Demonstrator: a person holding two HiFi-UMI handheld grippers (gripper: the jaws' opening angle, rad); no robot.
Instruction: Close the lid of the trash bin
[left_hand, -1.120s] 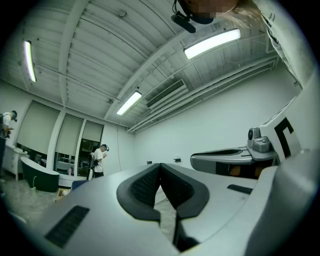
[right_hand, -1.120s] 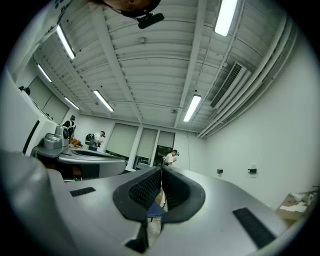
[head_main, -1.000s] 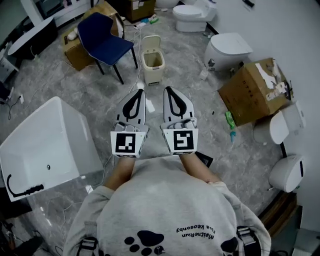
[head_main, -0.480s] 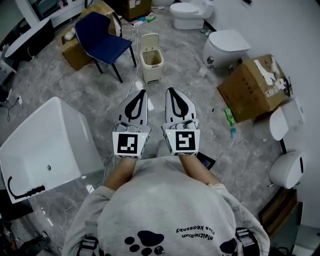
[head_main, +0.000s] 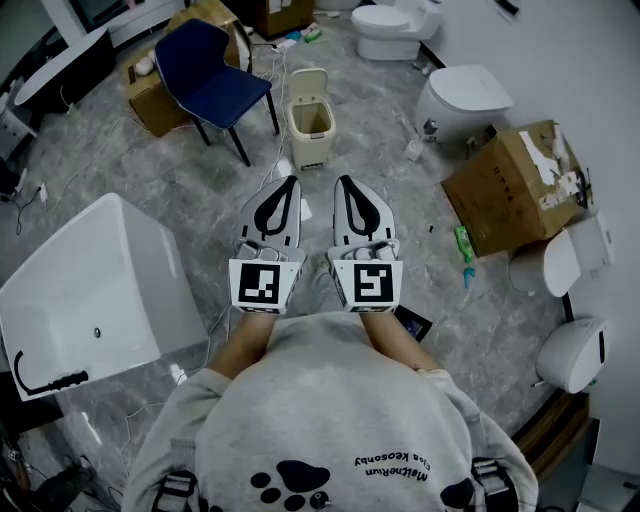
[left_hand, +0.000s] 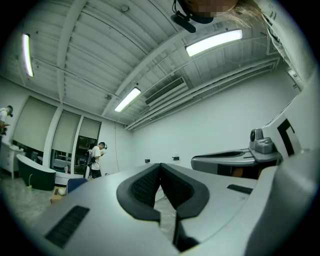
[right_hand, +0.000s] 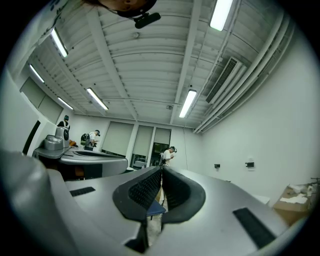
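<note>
A small cream trash bin (head_main: 310, 128) stands on the grey floor ahead of me, its lid (head_main: 306, 82) tipped up and back, the inside showing. My left gripper (head_main: 291, 182) and right gripper (head_main: 341, 182) are held side by side, level, short of the bin and apart from it. Both are shut with nothing between the jaws. In the left gripper view the left gripper (left_hand: 160, 165) has its pads together; the right gripper view shows the right gripper (right_hand: 161, 167) the same way. Neither gripper view shows the bin.
A blue chair (head_main: 213, 82) stands left of the bin, with cardboard boxes (head_main: 150, 95) behind it. A white tub (head_main: 90, 290) is at my left. Toilets (head_main: 462, 95) and a torn cardboard box (head_main: 515, 188) are at the right. Cables (head_main: 275, 160) trail over the floor by the bin.
Both grippers have stayed shut and side by side. The view has shifted slightly: the bin, chair and boxes have slid a little in the picture as I moved.
</note>
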